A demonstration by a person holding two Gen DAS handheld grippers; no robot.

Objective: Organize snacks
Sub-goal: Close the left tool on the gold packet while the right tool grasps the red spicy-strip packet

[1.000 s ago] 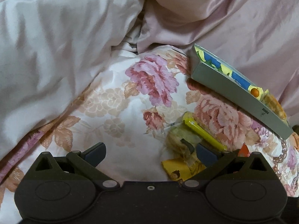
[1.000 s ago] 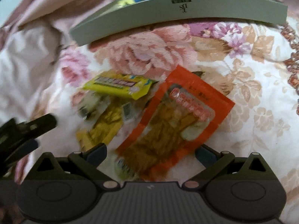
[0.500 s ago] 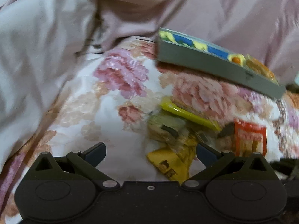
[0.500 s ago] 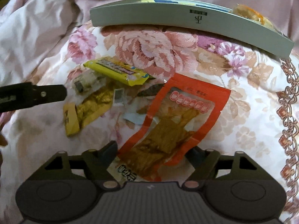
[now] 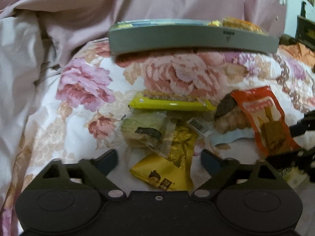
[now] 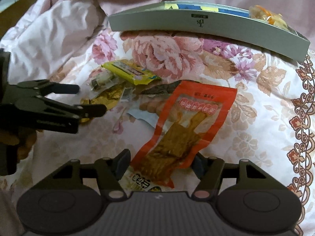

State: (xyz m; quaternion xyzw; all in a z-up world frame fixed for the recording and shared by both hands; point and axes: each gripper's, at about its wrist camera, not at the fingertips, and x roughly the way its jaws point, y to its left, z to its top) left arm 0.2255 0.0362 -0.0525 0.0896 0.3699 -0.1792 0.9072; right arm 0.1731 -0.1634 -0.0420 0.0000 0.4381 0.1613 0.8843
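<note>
Several snacks lie loose on the floral bedspread (image 6: 256,102), in front of the long grey box (image 6: 196,24) that already holds one packet at its far end. The orange pouch (image 6: 189,125) is the largest; its near end sits between the jaws of the right hand-held gripper (image 6: 161,162), which are closing, the pads looking about to touch it. A clean pinch across that end should stop the slack pouch folding on the lift. The left hand-held gripper (image 5: 159,158) is also closing, around the smaller yellow packet (image 5: 169,169), not yet gripping; it should avoid snagging the clear-wrapped cake (image 5: 143,131) overlapping it.
</note>
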